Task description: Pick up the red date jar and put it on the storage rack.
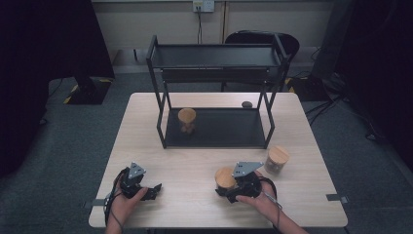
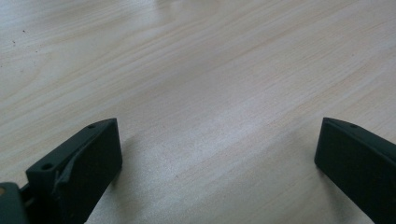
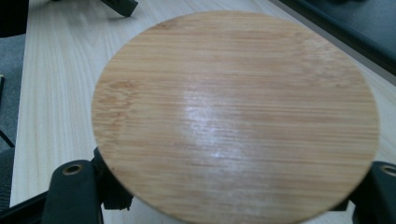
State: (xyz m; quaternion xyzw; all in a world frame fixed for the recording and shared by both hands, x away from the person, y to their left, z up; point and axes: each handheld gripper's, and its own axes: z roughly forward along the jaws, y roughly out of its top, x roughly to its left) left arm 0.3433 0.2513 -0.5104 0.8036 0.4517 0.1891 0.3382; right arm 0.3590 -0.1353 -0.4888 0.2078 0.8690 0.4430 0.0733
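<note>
round bamboo-lidded jar [image 1: 225, 178]: my right gripper [image 1: 233, 191] pinches it, ready to lift
left gripper [image 1: 152, 191]: spread wide, idle on the pale wooden table [image 1: 195, 161]

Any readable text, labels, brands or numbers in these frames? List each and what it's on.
None readable.
Round bamboo lid of the jar in the right gripper: plain wood grain, no print.
Two other bamboo-lidded glass jars: no label seen.
Black metal two-tier shelf rack: no marking.
White wall socket: too small to read.
Light wooden table: bare.
</note>
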